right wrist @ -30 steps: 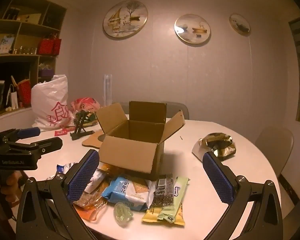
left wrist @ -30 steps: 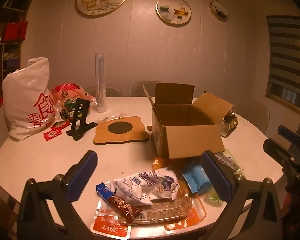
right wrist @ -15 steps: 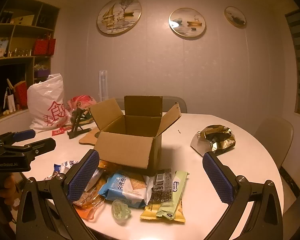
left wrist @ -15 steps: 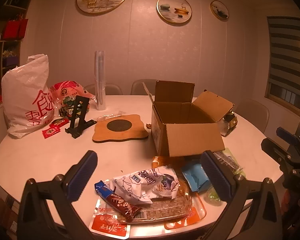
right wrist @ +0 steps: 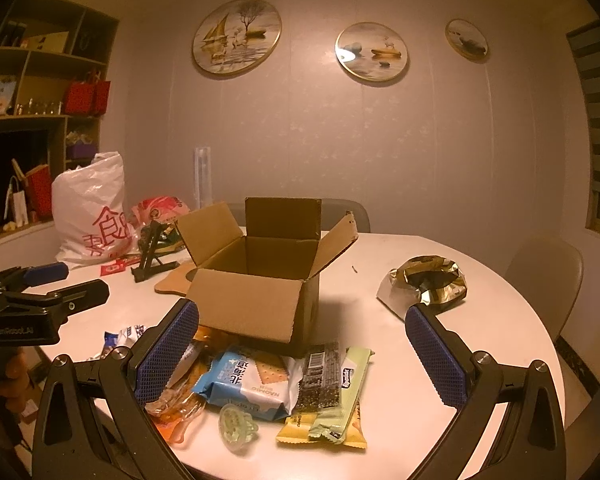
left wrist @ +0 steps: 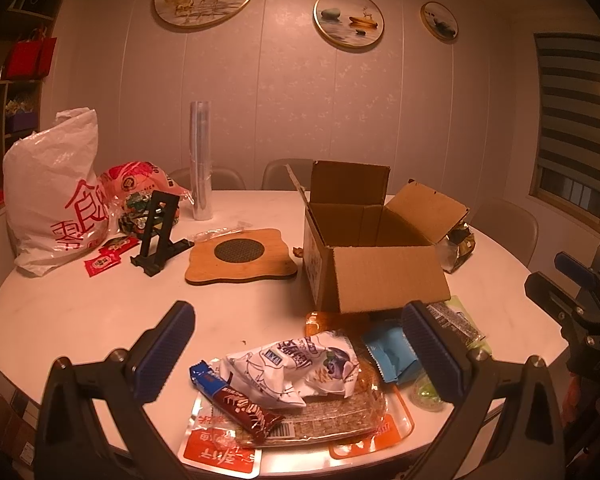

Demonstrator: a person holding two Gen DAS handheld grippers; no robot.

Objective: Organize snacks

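An open cardboard box point(left wrist: 376, 264) point(right wrist: 256, 284) stands on the round white table point(left wrist: 100, 312), its flaps up and its inside bare. In front of it lies a pile of snacks: a white and blue bag point(left wrist: 296, 368), a brown bar point(left wrist: 240, 408), a blue cracker pack point(right wrist: 252, 380) point(left wrist: 392, 352), a dark bar point(right wrist: 320, 376), a pale green bar point(right wrist: 346, 392) and a small green jelly cup point(right wrist: 236, 426). My left gripper point(left wrist: 300, 356) hangs open above the white bag. My right gripper point(right wrist: 302, 358) hangs open above the cracker pack. Neither holds anything.
A white plastic bag point(left wrist: 48, 196), a red snack bag point(left wrist: 140, 188), a black stand point(left wrist: 160, 232), a wooden trivet point(left wrist: 240, 256) and a clear tube point(left wrist: 201, 164) sit on the table's left. A crumpled gold foil bag point(right wrist: 428, 284) lies right of the box. Chairs ring the table.
Both grippers have shifted slightly over the pile; the right one has come lower and closer to the snacks. Both jaws stay open, and nothing on the table has moved.
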